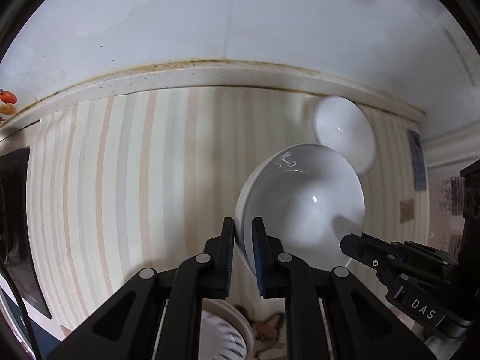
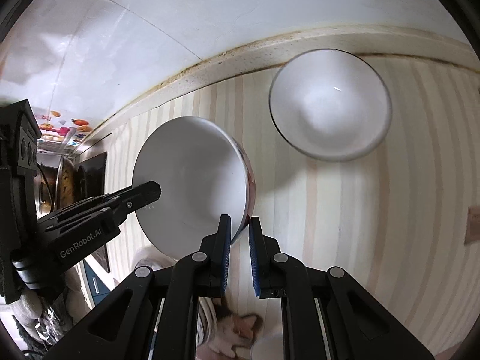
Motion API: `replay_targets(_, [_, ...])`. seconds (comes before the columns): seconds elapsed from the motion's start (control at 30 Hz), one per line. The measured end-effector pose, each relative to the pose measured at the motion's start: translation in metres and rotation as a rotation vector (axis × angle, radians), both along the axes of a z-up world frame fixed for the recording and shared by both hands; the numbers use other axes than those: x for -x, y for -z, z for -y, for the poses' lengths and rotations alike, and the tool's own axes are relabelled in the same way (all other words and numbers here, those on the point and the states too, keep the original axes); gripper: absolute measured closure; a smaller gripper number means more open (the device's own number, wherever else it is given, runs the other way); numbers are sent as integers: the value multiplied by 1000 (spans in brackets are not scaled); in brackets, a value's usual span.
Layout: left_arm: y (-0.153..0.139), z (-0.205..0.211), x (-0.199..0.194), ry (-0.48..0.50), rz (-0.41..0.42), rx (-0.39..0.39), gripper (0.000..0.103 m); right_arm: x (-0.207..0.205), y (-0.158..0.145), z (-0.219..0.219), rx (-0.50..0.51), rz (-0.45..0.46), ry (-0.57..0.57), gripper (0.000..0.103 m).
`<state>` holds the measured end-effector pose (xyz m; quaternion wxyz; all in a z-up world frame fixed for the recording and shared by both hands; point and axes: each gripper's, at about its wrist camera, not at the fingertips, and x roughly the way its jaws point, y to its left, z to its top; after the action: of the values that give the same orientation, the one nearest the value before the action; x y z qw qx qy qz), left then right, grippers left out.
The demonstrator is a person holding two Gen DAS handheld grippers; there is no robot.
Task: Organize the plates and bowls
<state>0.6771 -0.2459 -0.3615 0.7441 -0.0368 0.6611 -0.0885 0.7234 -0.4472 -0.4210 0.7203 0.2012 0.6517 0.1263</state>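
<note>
Between both tools — left tool (image 1: pixel 243 240), right tool (image 2: pixel 240 234) — the bowl's (image 1: pixel 303 204) rim sits pinched.

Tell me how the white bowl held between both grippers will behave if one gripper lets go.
The held bowl looks glazed and glossy, so it would probably slip in the thin rim pinch. The left gripper and right gripper each clamp opposite rims; with one released, it would likely swing down. It seems rigid ceramic, so a drop near the second bowl risks chipping.
</note>
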Motion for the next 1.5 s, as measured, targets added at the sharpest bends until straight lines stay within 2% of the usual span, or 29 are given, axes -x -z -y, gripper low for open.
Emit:
replay_targets(0.3, [-35,29,65,99,24,56,93,86,-33,40,-23,25,87,90])
replay_targets(0.53, [-32,58,102,168,5,69,93,148,-46,68,-9,25,137,90])
replay_targets(0.73, [-17,72,122,197,-48,71,93,185,-40,87,-3,1,160,90])
replay_targets(0.97, [1,80,132,215,-85,37,93,202,-19,94,-13,-46,170,90])
replay_targets(1.23, [20,85,138,222,-115,3,93,201,0,83,-18,-89,162,90])
replay_targets(1.5, [33,84,141,217,-150,2,93,196,12,80,-12,-134,141,90])
